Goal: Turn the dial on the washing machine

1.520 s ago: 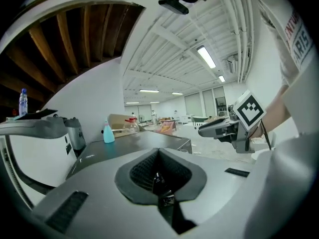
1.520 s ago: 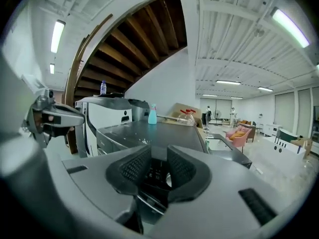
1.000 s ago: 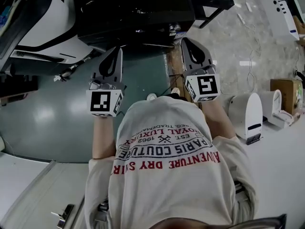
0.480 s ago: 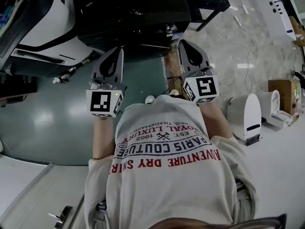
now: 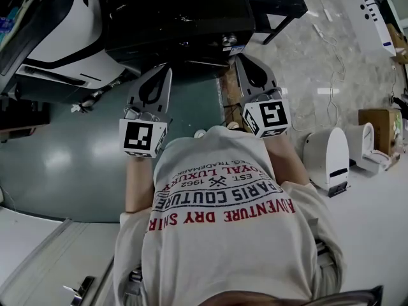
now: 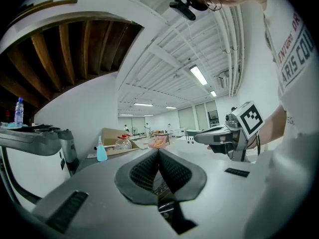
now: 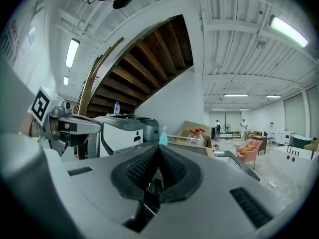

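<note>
My left gripper (image 5: 165,69) and right gripper (image 5: 240,58) are held side by side in front of the person's chest, both pointing forward. Each is shut, with nothing between its pads. In the left gripper view the ribbed pads (image 6: 149,167) meet, and the right gripper (image 6: 223,134) hangs off to the right. The right gripper view shows its pads (image 7: 168,167) pressed together and the left gripper (image 7: 65,124) at the left. A white and grey machine (image 5: 67,27) stands at the far left; it may be the washing machine (image 7: 124,131). No dial shows in any view.
A black table (image 5: 178,18) stands just ahead of both grippers. On the right, on the pale floor, are a white device (image 5: 328,157) and a cardboard box (image 5: 377,121). A blue spray bottle (image 7: 163,135) and an open box (image 7: 197,133) sit further ahead. The person's shirt (image 5: 223,215) fills the lower head view.
Both grippers have edged a little forward towards the black table. Both stay shut and hold nothing.
</note>
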`<state>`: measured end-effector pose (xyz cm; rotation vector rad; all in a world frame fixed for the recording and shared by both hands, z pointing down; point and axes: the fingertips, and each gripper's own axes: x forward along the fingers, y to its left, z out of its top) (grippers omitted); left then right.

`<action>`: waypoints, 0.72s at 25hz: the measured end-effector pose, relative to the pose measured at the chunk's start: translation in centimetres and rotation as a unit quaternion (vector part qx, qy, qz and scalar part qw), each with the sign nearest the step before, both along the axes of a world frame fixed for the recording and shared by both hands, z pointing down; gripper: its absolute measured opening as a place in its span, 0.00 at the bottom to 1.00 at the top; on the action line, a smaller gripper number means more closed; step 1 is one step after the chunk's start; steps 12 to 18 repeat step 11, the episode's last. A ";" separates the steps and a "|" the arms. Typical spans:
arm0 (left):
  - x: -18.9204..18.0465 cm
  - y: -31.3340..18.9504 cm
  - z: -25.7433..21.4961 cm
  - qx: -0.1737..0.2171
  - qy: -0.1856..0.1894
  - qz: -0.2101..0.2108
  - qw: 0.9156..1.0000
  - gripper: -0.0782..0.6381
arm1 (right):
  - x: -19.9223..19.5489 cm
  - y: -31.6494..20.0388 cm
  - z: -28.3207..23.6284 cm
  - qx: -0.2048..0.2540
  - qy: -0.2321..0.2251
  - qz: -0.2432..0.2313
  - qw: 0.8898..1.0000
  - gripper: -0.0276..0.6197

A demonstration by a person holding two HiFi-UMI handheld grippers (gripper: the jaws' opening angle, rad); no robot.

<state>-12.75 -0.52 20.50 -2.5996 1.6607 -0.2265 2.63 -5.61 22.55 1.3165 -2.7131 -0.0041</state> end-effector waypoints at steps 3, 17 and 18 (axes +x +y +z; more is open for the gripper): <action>-0.2 -0.3 -0.1 0.000 0.006 -0.002 1.000 0.13 | -0.3 -0.1 -0.1 0.002 -0.001 -0.004 1.000 0.09; -1.0 -1.0 -0.6 0.000 0.015 -0.002 1.000 0.13 | -0.9 -0.9 -0.3 0.003 -0.003 -0.003 1.000 0.09; -1.0 -1.0 -0.6 0.000 0.015 -0.002 1.000 0.13 | -0.9 -0.9 -0.3 0.003 -0.003 -0.003 1.000 0.09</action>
